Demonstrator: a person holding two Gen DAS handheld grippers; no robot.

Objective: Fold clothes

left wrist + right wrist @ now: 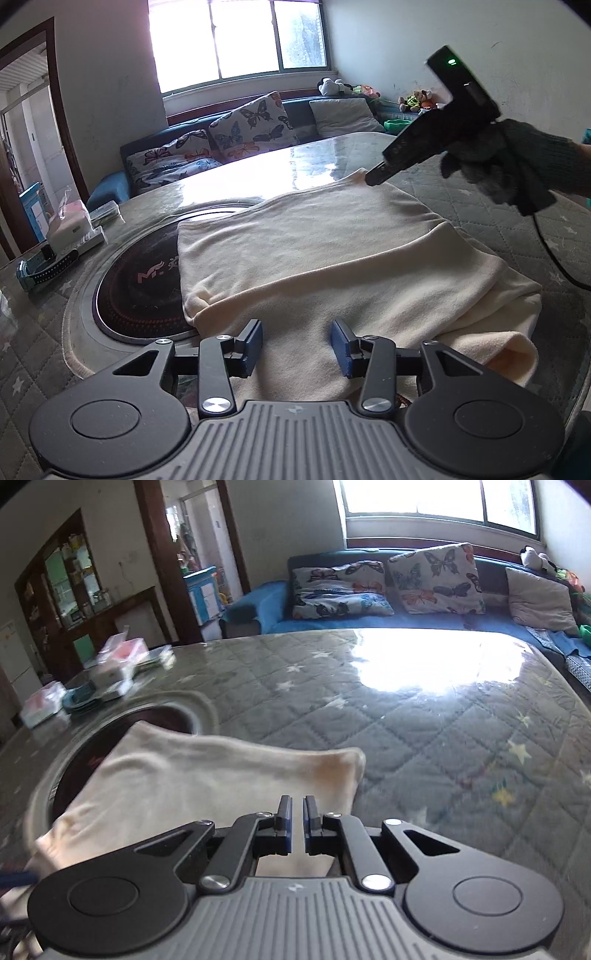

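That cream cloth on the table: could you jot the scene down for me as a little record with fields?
item: cream cloth, partly folded
surface: quilted grey table cover with stars
under the cloth: dark round plate set in the table
left tongs: open above the near edge, gripping nothing
right tongs: shut on the cloth's far corner, lifting it
nearby: tissue pack, watch

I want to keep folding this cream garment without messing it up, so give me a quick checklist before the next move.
1. Right tool shut on the cream garment at its far corner: ok.
2. Left tool open over the near edge, no cloth pinched: ok.
3. Garment flat, no bunching: not ok, loose fold at the near right.
4. Table beyond the garment clear: ok.
5. Boxes at the left clear of the cloth: ok.
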